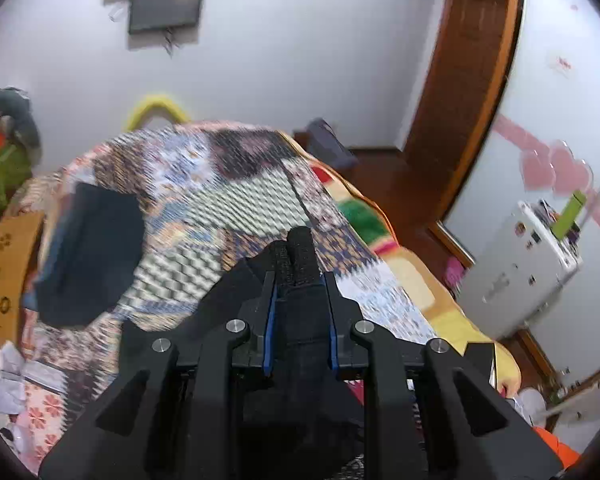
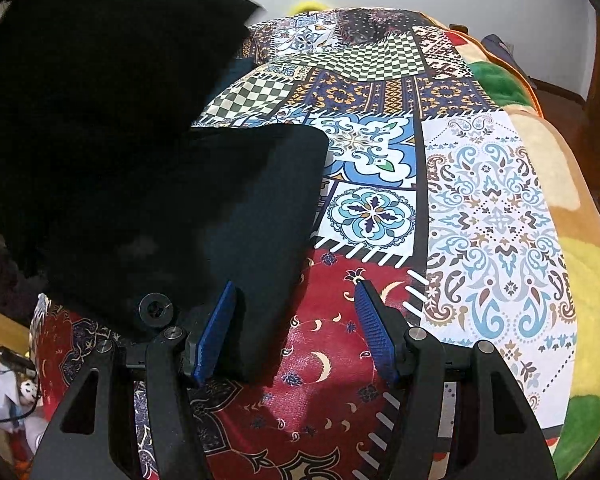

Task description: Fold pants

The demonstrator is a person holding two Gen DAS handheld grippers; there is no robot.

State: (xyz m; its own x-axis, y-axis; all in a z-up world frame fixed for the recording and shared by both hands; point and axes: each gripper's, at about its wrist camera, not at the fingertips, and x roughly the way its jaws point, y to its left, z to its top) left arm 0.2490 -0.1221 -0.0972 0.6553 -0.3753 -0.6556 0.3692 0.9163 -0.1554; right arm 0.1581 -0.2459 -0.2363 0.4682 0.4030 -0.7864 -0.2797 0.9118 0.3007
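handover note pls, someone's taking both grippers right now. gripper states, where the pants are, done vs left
Left gripper: shut on the black pants, holding a bunched part up off the patchwork bedspread.
Right gripper: open, low over the bedspread; a flat panel of the pants lies against its left finger, not clamped.
Pants: partly raised and draped at the left of the right wrist view, lower part lying on the bed.
Folded dark garment lies farther up the bed.
Done: one end picked up. Left: probably grip the free edge with the right, bring the ends together, lay flat.
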